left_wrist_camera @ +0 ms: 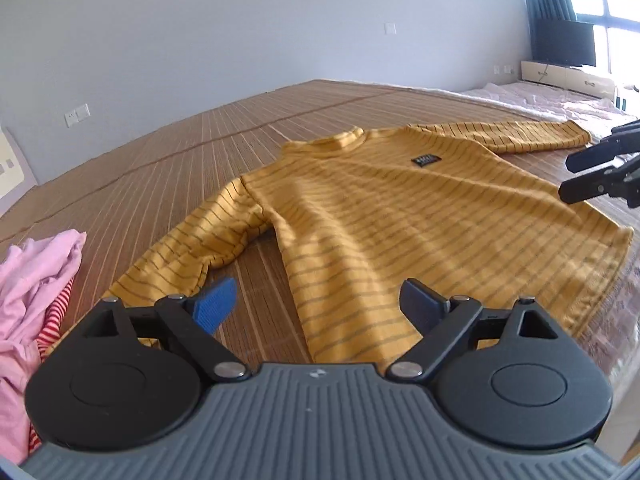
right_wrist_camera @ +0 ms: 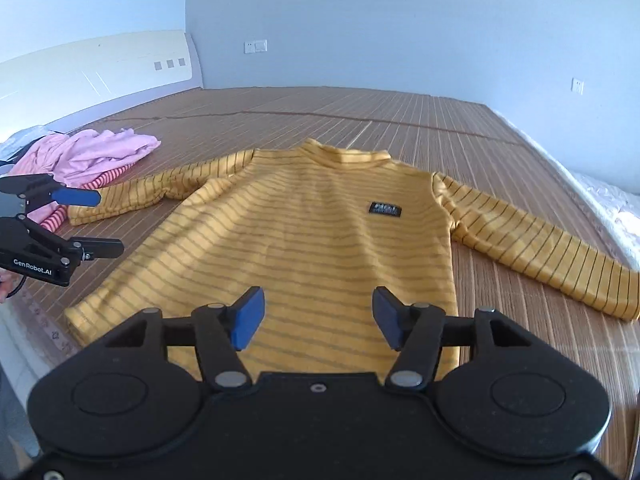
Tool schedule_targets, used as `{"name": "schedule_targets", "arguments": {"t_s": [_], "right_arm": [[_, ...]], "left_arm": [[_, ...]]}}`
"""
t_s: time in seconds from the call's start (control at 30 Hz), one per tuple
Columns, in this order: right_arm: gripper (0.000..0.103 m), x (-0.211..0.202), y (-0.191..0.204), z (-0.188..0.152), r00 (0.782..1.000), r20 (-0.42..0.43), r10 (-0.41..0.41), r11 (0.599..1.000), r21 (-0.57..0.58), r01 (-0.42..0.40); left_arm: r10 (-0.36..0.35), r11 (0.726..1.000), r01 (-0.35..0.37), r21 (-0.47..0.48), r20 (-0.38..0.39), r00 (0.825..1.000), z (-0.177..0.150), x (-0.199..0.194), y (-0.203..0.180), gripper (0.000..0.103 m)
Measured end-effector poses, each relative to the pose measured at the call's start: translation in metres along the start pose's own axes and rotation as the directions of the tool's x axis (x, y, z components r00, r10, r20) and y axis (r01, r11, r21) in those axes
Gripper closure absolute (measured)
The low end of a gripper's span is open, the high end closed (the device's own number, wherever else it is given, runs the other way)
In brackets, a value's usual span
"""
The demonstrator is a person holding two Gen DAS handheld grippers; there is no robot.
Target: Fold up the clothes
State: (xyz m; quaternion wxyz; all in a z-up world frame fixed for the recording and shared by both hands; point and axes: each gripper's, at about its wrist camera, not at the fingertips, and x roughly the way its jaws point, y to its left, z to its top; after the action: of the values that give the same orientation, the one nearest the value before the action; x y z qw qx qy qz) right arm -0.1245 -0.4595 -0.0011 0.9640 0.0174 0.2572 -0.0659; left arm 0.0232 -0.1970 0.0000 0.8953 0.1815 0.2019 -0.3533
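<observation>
Fingers spread wide on both sides, nothing between them. My left gripper (left_wrist_camera: 316,304) hangs low over the near hem corner of the mustard-yellow long-sleeved sweater with thin dark stripes (left_wrist_camera: 384,216), one blue ribbed pad (left_wrist_camera: 214,306) over bare mat at my 10 o'clock, the other pad over the stripes at 2 o'clock. My right gripper (right_wrist_camera: 316,316) is just as slack, both pads above the lower body of the sweater (right_wrist_camera: 304,240), not touching cloth that I can see.

That sweater lies flat, front up, on the brown slatted bamboo mat (right_wrist_camera: 460,128) that covers the bed, collar pointing to 12 o'clock, both sleeves stretched out to 9 and 3 o'clock. A small black rectangular label (right_wrist_camera: 383,209) sits on the chest, toward 1 o'clock from my right pads.

From the right wrist view my left gripper (right_wrist_camera: 94,220) shows at 9 o'clock, jaws apart, beside the sweater's left edge. From the left wrist view my right gripper (left_wrist_camera: 576,178) pokes in at 3 o'clock over the far side of the body.

A crumpled heap of pink cloth with a red-and-white striped piece under it (left_wrist_camera: 36,280) lies at 9 o'clock, just beside the left cuff. White wall (left_wrist_camera: 240,20) behind.
</observation>
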Motion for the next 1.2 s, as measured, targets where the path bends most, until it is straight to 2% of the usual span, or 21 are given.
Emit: {"name": "schedule_targets", "arguments": {"t_s": [0.1,0.17,0.23,0.3,0.37,0.47,0.57,0.67,0.77,0.87,1.0,1.07,1.2], "right_arm": [[0.052,0.042,-0.012,0.018,0.999,0.031,0.025,1.000,0.013,-0.026],[0.056,0.064,-0.021,0.019,1.000,0.014,0.019,0.999,0.046,-0.020],[0.057,0.078,-0.031,0.011,1.000,0.003,0.008,0.998,0.061,-0.008],[0.057,0.088,-0.039,0.003,0.998,-0.053,-0.026,0.997,0.064,0.030],[0.056,0.092,-0.046,-0.003,0.993,-0.101,-0.065,0.996,0.058,0.071],[0.056,0.089,-0.055,-0.008,0.988,-0.126,-0.090,0.993,0.066,0.099],[0.056,0.086,-0.062,-0.011,0.983,-0.139,-0.120,0.990,0.059,0.129],[0.056,0.082,-0.064,-0.014,0.983,-0.135,-0.121,0.990,0.059,0.130],[0.056,0.072,-0.058,-0.013,0.988,-0.095,-0.123,0.991,0.037,0.127],[0.053,0.065,-0.050,-0.010,0.995,-0.032,-0.096,0.995,0.023,0.097],[0.052,0.075,-0.041,-0.011,0.998,-0.070,0.001,1.000,0.022,0.000],[0.051,0.080,-0.037,-0.013,0.995,-0.097,-0.002,1.000,0.000,0.002],[0.044,0.081,-0.039,-0.016,0.994,-0.108,-0.011,1.000,0.004,0.011]], "left_arm": [[0.025,0.996,-0.028,-0.082,-0.031,0.999,0.018,0.044,0.002,0.011],[0.032,0.993,-0.040,-0.109,-0.071,0.997,0.022,0.072,0.003,0.011],[0.099,0.989,-0.106,-0.100,-0.077,0.992,0.018,0.088,0.004,0.011],[0.163,0.978,-0.171,-0.115,-0.080,0.983,0.011,0.095,0.011,0.011],[0.160,0.976,-0.174,-0.133,-0.109,0.981,0.002,0.101,0.020,0.011],[0.154,0.969,-0.172,-0.177,-0.110,0.982,-0.010,0.096,0.033,0.011],[0.191,0.966,-0.207,-0.157,-0.111,0.975,-0.015,0.091,0.042,0.008],[0.195,0.966,-0.210,-0.148,-0.114,0.974,-0.017,0.089,0.047,0.008],[0.185,0.964,-0.203,-0.171,-0.114,0.976,-0.015,0.076,0.043,0.009],[0.139,0.970,-0.152,-0.190,-0.083,0.987,-0.015,0.058,0.033,0.009],[0.117,0.984,-0.128,-0.123,-0.092,0.989,-0.021,0.052,0.011,0.009],[0.141,0.986,-0.149,-0.080,-0.105,0.984,-0.030,0.053,0.004,0.009],[0.185,0.982,-0.187,-0.020,-0.081,0.979,-0.046,0.043,0.007,0.008]]}}
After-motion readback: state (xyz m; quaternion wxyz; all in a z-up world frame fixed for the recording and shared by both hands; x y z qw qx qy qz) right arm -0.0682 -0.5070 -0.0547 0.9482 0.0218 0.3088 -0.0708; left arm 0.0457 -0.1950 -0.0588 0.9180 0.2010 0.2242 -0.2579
